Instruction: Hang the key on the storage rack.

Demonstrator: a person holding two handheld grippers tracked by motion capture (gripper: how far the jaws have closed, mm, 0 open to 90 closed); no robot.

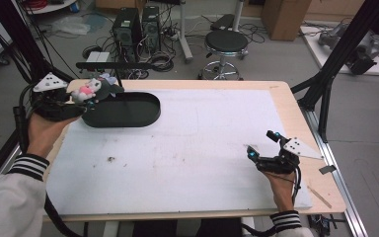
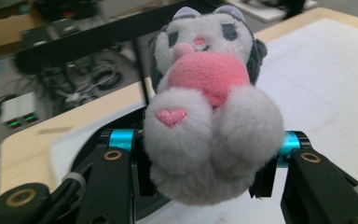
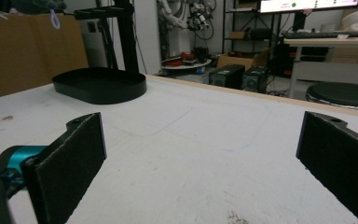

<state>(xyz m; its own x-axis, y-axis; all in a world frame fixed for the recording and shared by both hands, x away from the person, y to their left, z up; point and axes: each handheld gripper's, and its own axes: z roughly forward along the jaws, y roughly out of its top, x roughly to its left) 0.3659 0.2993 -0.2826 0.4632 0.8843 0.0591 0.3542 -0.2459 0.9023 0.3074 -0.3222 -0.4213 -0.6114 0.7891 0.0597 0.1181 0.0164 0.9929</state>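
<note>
Plush toy (image 2: 205, 112): grey-white with a pink belly, clamped at its lower body between the black pads of your left gripper (image 1: 81, 106), up in the air at the near-left end of the black oval tray (image 1: 143, 116). In the left gripper view both pads press into the fluff from either side, so the hold looks firm; the head sits well above the jaws, top-heavy, may flop.

Step in hand, by my read: drop the toy into the tray. Carry it further right, toward the tray's middle, not the rim; in the high view it hangs about over the tray's left edge. Lower until the toy's bottom is inside the wall, then open. Release too high and a round soft toy may bounce or roll over the low wall. Open fully so the fur doesn't snag on a pad, then lift straight up.

White mat (image 1: 202, 138) is bare between your hands.

Right gripper (image 1: 261, 145): low over the mat near the right edge, jaws spread wide, nothing between them, well apart from the tray. Keep it parked there, out of the left hand's path.
</note>
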